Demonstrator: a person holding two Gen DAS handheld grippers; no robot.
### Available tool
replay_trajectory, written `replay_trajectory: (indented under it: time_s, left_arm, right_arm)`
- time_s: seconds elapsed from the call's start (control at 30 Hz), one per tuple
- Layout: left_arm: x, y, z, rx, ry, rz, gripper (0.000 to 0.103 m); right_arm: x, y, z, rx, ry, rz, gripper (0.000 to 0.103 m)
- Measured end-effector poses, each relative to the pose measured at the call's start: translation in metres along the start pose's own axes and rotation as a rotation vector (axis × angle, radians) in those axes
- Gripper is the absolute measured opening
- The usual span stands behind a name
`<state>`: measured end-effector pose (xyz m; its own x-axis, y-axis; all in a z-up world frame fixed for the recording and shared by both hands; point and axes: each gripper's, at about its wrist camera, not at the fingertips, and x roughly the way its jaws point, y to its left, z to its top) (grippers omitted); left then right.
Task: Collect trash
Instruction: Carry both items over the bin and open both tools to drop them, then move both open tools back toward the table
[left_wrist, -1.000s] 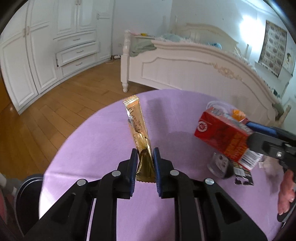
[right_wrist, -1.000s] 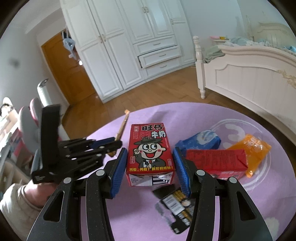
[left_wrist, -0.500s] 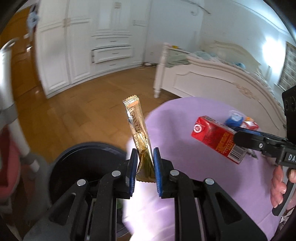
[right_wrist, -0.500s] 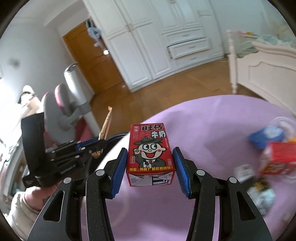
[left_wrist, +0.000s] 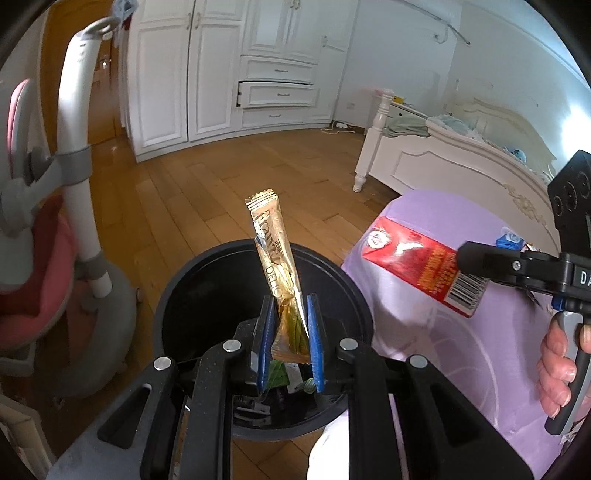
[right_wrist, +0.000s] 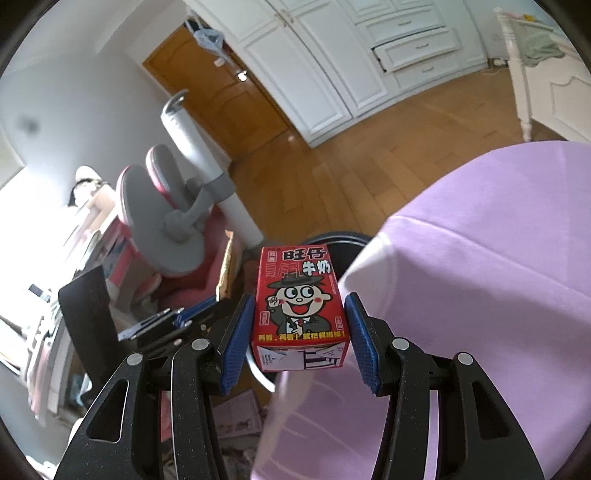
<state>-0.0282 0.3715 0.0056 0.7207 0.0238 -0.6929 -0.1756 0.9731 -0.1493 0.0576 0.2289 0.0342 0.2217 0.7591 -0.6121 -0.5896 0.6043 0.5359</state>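
My left gripper (left_wrist: 289, 343) is shut on a gold stick sachet (left_wrist: 277, 266) and holds it upright over the open black trash bin (left_wrist: 177, 291), which has some wrappers at its bottom. My right gripper (right_wrist: 300, 341) is shut on a red milk carton (right_wrist: 300, 295) with a cartoon face, held above the edge of the purple table (right_wrist: 480, 277). The carton also shows in the left wrist view (left_wrist: 421, 271), to the right of the bin. The left gripper (right_wrist: 177, 321) with the sachet (right_wrist: 226, 269) shows in the right wrist view, left of the carton.
A pink and grey chair (left_wrist: 48, 229) stands left of the bin on the wooden floor (left_wrist: 207, 184). White wardrobes (left_wrist: 258, 74) line the far wall. A white bed (left_wrist: 461, 158) stands behind the table. Papers (right_wrist: 236, 417) lie on the floor below.
Both grippers have swung left, off the table toward the bin. The sachet now hangs over the bin's opening and the carton has come to the table's edge.
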Motion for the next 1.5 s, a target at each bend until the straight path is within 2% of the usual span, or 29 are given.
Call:
replay_trajectory:
  time_s: [0.23,0.37,0.73,0.83,0.87,0.93,0.97,1.0,1.07,1.23,1.33,1.5]
  left_arm:
    - [0.003,0.005,-0.004,-0.005,0.001,0.012,0.018]
    - [0.004,0.007,-0.006,0.002,-0.010,0.050,0.018]
    - [0.011,0.013,-0.007,0.013,-0.013,0.078,0.019]
    - [0.010,0.014,-0.007,0.014,-0.019,0.106,0.023]
    - [0.010,0.014,-0.006,0.021,-0.019,0.114,0.023]
    - [0.008,0.013,-0.006,0.039,-0.025,0.133,0.029]
    - [0.007,0.011,-0.006,0.046,-0.028,0.140,0.035]
    - [0.005,0.010,-0.006,0.055,-0.032,0.151,0.047]
    - [0.001,0.007,-0.006,0.070,-0.055,0.173,0.061]
    - [-0.004,0.000,-0.004,0.083,-0.066,0.168,0.063]
    - [-0.009,-0.009,-0.003,0.098,-0.080,0.161,0.072]
    - [-0.014,-0.037,0.002,0.104,-0.096,0.079,0.076]
  right_arm:
    - [0.035,0.011,0.009,-0.008,0.044,-0.013,0.051]
    - [0.049,0.012,0.015,-0.007,0.058,-0.022,0.051]
    - [0.068,0.013,0.019,-0.011,0.073,-0.020,0.051]
    - [0.071,0.016,0.023,-0.001,0.083,0.002,0.052]
    - [0.071,0.016,0.024,0.002,0.080,0.001,0.058]
    - [0.067,0.016,0.025,0.009,0.060,0.000,0.068]
    - [0.064,0.016,0.026,0.014,0.051,0.006,0.072]
    - [0.063,0.014,0.026,0.020,0.049,0.012,0.072]
    - [0.058,0.011,0.026,0.031,0.042,0.015,0.072]
    - [0.039,0.001,0.022,0.051,0.011,0.017,0.072]
    - [0.025,-0.003,0.018,0.055,-0.012,0.007,0.072]
    - [-0.013,-0.012,0.006,0.036,-0.069,-0.035,0.072]
